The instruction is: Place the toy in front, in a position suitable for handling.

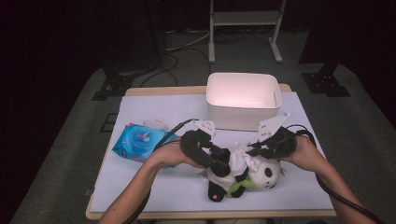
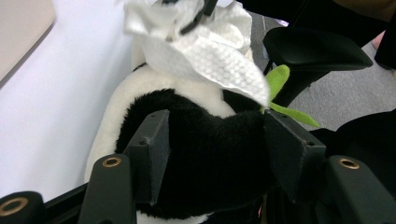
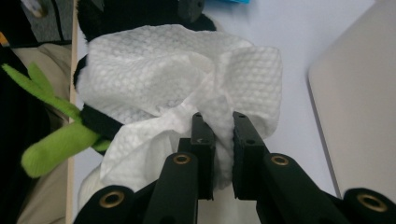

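Observation:
A black-and-white panda plush with a green bamboo sprig lies on the white table, head to the right. My left gripper is shut on the panda's black body, a pad pressing each side of the fur. My right gripper is shut on a white wet wipe, pinching a fold of it between the jaws. The wipe lies bunched on the panda's back, and its loose edge hangs above the fur.
A white bin stands open at the back of the table. A blue pack of wet wipes lies at the left, with a small white lid behind it. Dark floor and a metal stand lie beyond.

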Demonstrator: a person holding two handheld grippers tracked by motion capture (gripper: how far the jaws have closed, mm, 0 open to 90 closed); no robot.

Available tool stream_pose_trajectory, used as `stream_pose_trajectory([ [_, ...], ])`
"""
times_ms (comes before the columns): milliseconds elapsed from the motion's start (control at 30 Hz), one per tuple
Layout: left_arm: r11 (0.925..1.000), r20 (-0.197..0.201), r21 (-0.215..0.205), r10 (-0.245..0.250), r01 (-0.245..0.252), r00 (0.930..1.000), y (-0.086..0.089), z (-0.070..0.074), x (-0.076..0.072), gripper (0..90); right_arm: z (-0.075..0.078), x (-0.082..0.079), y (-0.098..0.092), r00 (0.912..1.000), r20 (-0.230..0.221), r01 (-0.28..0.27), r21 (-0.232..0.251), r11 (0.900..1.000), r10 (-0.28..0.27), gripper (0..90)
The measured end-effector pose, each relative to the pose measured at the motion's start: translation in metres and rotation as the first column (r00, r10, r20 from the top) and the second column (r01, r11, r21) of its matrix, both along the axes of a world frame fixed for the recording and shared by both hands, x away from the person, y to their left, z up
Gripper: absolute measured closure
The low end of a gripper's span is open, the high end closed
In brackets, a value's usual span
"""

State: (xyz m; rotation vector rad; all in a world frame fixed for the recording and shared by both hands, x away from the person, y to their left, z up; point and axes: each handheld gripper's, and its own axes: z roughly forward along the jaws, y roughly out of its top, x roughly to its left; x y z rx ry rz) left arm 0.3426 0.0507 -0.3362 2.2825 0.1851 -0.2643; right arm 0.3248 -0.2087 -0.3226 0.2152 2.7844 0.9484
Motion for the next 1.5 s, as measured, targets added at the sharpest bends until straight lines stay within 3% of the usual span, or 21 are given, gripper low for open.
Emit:
stream_pose_trajectory([
  [400,0.9996,0.011,0.028,-0.009,0.009,0.9999,-0.002,0.003,-0.002,42.5,-0.001,-0.013,-0.045,0.9970,0.006,0.077,0.086,0.993,-0.077,80.6],
  [800,0.9986,0.013,0.052,-0.010,0.010,0.9999,-0.004,0.005,-0.002,42.4,-0.015,-0.022,-0.088,0.9862,-0.032,0.164,0.071,0.984,-0.162,80.5],
  [1267,0.9949,0.010,0.097,-0.028,0.027,0.9996,-0.006,0.015,-0.001,40.4,-0.008,-0.013,-0.048,0.9982,-0.017,0.059,0.044,0.997,-0.058,80.6],
  [1367,0.9930,0.019,0.112,-0.042,0.040,0.9989,-0.009,0.023,0.000,39.8,-0.009,-0.018,-0.048,0.9985,-0.010,0.055,0.048,0.997,-0.055,80.7],
  [1433,0.9904,0.048,0.131,-0.049,0.042,0.9977,-0.013,0.029,0.000,38.3,-0.009,-0.019,-0.048,0.9986,-0.003,0.054,0.047,0.997,-0.054,80.6],
  [1500,0.9919,0.058,0.119,-0.049,0.042,0.9971,-0.018,0.036,0.000,38.5,-0.009,-0.021,-0.048,0.9985,0.004,0.054,0.046,0.997,-0.054,80.6],
])
